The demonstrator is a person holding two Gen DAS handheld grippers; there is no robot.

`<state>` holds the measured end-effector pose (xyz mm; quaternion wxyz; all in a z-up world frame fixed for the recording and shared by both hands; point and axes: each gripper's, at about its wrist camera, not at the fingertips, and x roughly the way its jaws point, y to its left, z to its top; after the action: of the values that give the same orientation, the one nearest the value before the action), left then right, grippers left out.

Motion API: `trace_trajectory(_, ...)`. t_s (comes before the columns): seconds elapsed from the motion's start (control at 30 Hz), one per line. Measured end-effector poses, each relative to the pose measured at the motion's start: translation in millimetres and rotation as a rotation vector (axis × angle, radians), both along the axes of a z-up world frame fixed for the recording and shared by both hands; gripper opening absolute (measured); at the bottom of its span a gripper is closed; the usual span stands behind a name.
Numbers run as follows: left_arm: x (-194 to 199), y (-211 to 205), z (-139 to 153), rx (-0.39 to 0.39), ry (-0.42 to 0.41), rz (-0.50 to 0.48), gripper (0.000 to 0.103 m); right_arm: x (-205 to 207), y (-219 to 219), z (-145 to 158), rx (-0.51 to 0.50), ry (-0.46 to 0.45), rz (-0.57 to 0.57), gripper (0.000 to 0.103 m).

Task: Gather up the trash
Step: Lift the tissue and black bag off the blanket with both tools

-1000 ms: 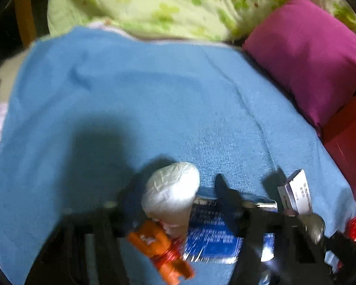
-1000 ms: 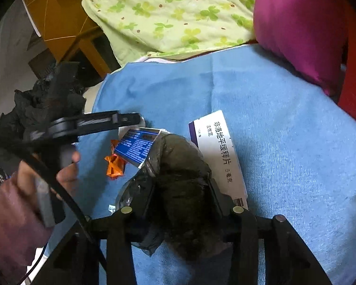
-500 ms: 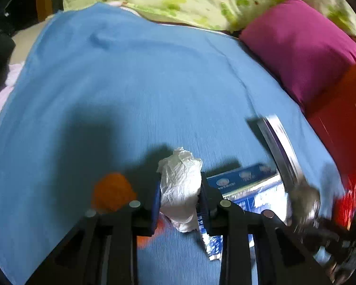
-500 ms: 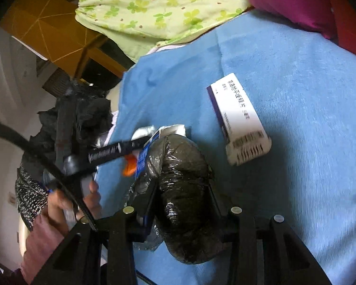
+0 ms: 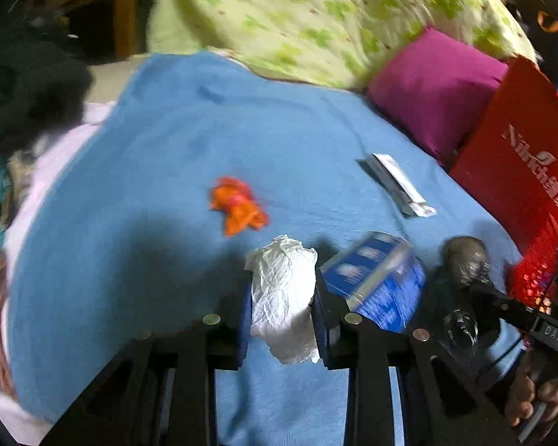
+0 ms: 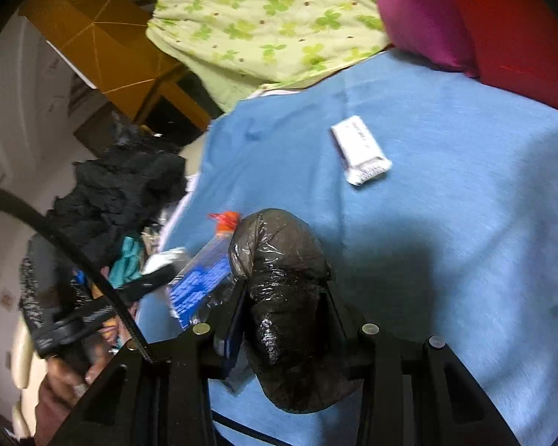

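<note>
Lying loose on the blue blanket (image 5: 167,171) are an orange wrapper (image 5: 238,206), blue packet (image 5: 375,278) and white box (image 5: 401,182); the left gripper (image 5: 282,308) clamps crumpled tissue (image 5: 284,293), the right gripper (image 6: 284,319) grips a black wad (image 6: 282,286). Neither looks binned yet.

Left gripper (image 5: 282,310) clamped on crumpled white tissue (image 5: 284,297). Orange wrapper (image 5: 238,204) ahead-left on blue blanket (image 5: 204,141); blue packet (image 5: 375,282) just right.

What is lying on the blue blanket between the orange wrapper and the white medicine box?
Nothing: in the left wrist view, only bare blue blanket separates the orange wrapper from the white medicine box.
</note>
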<state>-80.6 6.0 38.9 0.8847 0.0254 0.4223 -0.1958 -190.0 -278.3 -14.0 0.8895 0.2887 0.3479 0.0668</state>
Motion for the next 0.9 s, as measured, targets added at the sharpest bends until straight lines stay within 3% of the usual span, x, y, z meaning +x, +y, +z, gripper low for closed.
trace_trajectory(0.17, -12.8, 27.1, 5.2, -0.01, -0.065, 0.12, 0.03, -9.3, -10.0, -8.1, -0.081, 0.059, -0.116, 0.042)
trace_trajectory(0.43, -49.9, 45.9, 45.0, -0.007, -0.256, 0.134, 0.03, -22.3, 4.1, 16.4, -0.142, 0.078, -0.174, 0.042)
trace_trajectory(0.77, -86.6, 67.3, 73.2, -0.025, -0.372, 0.121, 0.031, -19.7, 42.5, 105.5, -0.17, -0.084, -0.189, 0.042)
trace_trajectory(0.9, -90.6, 77.5, 85.5, -0.049, -0.381, 0.142, 0.031, -18.4, 59.3, 124.9, -0.156, -0.132, -0.156, 0.042)
